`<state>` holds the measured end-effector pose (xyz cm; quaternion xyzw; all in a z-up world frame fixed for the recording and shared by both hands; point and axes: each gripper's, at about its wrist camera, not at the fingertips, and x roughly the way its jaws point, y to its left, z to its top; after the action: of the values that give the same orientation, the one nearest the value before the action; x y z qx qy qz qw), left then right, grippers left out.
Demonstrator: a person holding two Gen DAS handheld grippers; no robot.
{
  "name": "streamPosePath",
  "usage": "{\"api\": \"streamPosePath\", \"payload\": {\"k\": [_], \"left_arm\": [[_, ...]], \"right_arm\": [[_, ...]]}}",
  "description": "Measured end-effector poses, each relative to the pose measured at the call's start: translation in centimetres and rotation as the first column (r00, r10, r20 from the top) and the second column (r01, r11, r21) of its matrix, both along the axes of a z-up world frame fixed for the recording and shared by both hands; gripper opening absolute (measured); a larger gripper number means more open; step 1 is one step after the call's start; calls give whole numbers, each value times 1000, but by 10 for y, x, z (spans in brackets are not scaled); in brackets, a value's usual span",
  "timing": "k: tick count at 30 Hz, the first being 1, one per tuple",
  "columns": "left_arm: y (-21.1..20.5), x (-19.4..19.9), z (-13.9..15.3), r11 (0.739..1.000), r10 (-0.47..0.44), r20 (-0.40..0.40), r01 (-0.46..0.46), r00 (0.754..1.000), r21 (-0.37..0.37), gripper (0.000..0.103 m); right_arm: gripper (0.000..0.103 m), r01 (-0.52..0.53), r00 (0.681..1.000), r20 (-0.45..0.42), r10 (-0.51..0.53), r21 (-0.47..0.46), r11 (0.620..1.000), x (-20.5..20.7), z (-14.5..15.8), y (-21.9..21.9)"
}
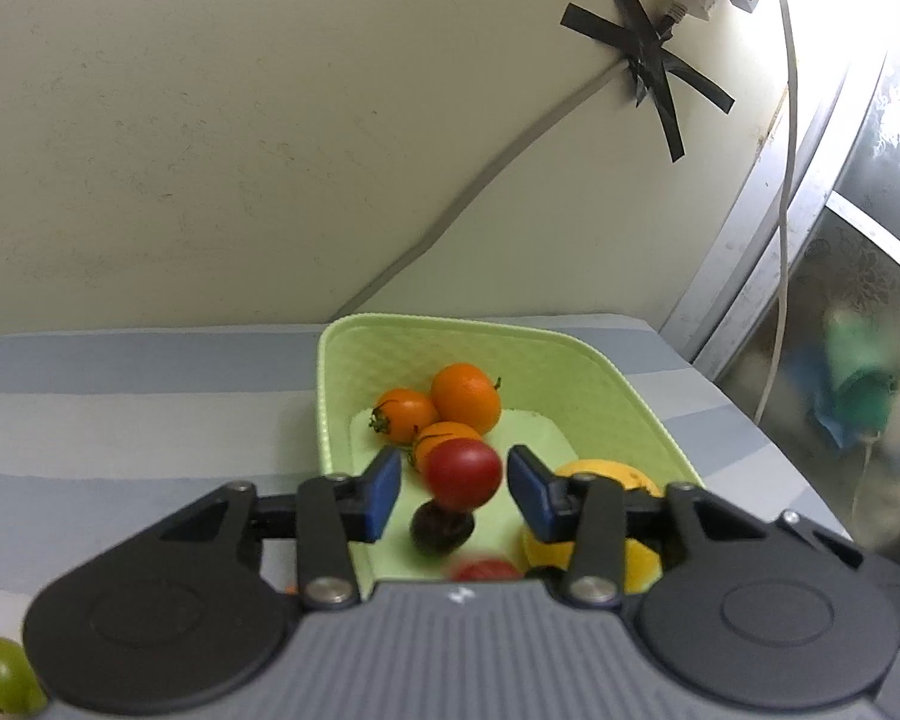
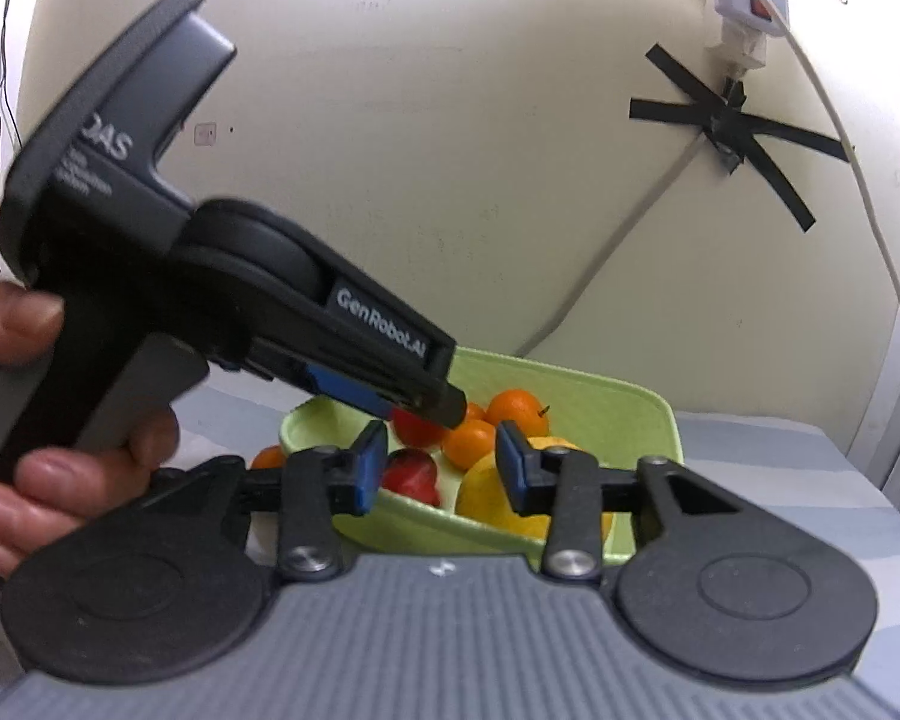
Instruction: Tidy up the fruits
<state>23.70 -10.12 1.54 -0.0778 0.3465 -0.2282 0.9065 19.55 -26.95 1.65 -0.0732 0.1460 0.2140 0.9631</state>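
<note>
Over the green basket [image 1: 630, 396], both tools gape empty; only the left view shows a green grape [image 1: 0, 672] outside.

We are seeing red cherry tomato [image 1: 463, 473] hanging blurred above green basket [image 1: 624, 396]; oranges [image 1: 465, 397], lemon [image 1: 606, 474], dark plum [image 1: 441, 529] lying inside; green grape [image 1: 0, 673] sitting outside.

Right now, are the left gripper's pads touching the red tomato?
Apart. The left wrist view shows the red tomato between the open left gripper, with green basket visible in a gap on each side of it.
</note>
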Motion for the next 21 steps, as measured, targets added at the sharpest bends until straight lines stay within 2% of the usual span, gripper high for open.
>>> {"api": "streamPosePath", "payload": {"k": [3, 7, 10, 12, 17, 21], "left_arm": [[10, -6, 9, 1000, 19, 9, -19, 1000, -15, 43], [43, -35, 30, 995, 58, 73, -52, 996, -88, 43], [92, -73, 39, 983, 128, 118, -109, 985, -151, 43], [125, -97, 36, 973, 186, 125, -165, 975, -163, 43], [181, -153, 6, 946, 317, 69, -310, 946, -93, 43], [191, -178, -20, 937, 345, 22, -343, 938, -64, 43]], "right_arm": [[43, -6, 1000, 24, 6, -5, 1000, -3, 0, 1], [42, -16, 999, 44, 15, 25, 1000, -12, 0, -4], [42, -38, 998, 45, 35, 59, 998, -19, 1, -8], [42, -66, 997, 43, 63, 73, 995, -20, 1, -7], [39, -158, 987, 47, 156, 43, 987, -30, -2, 5], [39, -229, 972, -36, 232, 77, 970, -30, -3, 12]]}}
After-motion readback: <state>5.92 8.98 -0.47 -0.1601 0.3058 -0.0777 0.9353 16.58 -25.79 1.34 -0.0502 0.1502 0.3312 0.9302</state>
